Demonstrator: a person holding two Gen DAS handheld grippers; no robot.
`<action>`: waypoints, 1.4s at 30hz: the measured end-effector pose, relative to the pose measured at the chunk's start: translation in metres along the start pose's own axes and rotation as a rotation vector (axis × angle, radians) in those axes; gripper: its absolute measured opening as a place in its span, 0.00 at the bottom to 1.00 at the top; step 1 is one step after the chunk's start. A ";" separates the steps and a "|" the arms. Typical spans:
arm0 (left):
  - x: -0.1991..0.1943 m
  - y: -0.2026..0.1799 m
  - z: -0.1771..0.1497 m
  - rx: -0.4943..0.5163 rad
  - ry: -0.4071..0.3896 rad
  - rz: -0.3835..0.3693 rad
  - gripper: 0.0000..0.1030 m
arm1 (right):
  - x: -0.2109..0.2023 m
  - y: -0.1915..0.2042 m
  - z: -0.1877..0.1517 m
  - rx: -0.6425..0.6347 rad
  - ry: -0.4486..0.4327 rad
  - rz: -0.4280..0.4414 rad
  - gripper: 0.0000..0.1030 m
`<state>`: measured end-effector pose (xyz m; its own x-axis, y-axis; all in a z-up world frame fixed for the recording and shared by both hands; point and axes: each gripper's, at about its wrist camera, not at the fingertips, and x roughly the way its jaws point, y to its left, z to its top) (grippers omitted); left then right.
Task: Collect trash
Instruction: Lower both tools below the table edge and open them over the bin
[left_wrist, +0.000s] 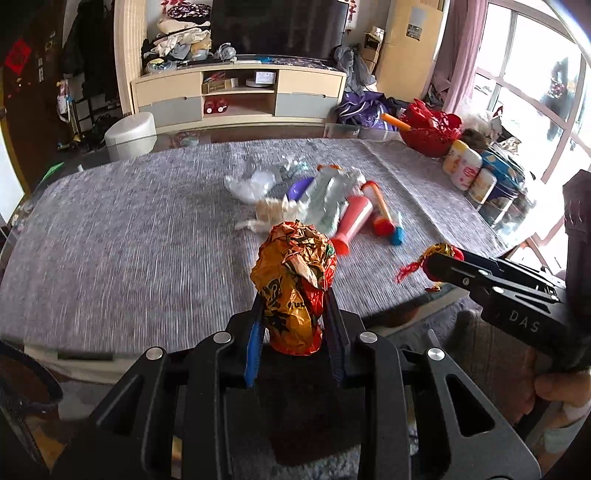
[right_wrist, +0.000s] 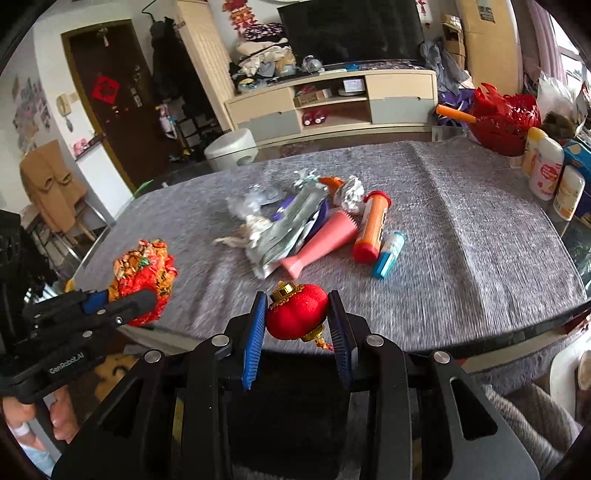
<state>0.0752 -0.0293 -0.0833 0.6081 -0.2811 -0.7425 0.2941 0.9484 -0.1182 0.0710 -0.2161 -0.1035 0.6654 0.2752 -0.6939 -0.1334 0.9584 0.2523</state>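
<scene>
My left gripper (left_wrist: 295, 301) is shut on a crumpled orange and red foil wrapper (left_wrist: 293, 280), held above the table's near edge; it also shows in the right wrist view (right_wrist: 144, 277). My right gripper (right_wrist: 297, 310) is shut on a small red lantern ornament (right_wrist: 297, 312) with gold caps, over the near edge; it shows at the right of the left wrist view (left_wrist: 445, 253). A pile of trash lies mid-table: a silver foil packet (right_wrist: 284, 229), clear plastic (right_wrist: 251, 201), a pink tube (right_wrist: 321, 242), an orange tube (right_wrist: 371, 227), a small blue bottle (right_wrist: 388, 254).
A grey cloth (right_wrist: 461, 229) covers the table. A red basket (right_wrist: 506, 122), white bottles (right_wrist: 546, 170) and a blue tin (left_wrist: 506, 181) stand at the far right edge. A TV cabinet (right_wrist: 332, 103) and a white stool (right_wrist: 231, 147) stand behind.
</scene>
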 end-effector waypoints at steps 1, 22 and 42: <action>-0.004 -0.002 -0.007 0.001 0.006 0.003 0.28 | -0.003 0.003 -0.005 -0.006 0.006 -0.002 0.33; 0.040 -0.002 -0.124 -0.032 0.195 0.004 0.29 | 0.043 0.004 -0.098 0.068 0.204 -0.004 0.34; 0.083 -0.002 -0.143 -0.050 0.302 -0.056 0.42 | 0.074 0.001 -0.115 0.072 0.285 -0.003 0.55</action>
<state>0.0195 -0.0332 -0.2390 0.3437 -0.2837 -0.8952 0.2795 0.9410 -0.1909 0.0353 -0.1861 -0.2321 0.4316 0.2917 -0.8536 -0.0726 0.9544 0.2895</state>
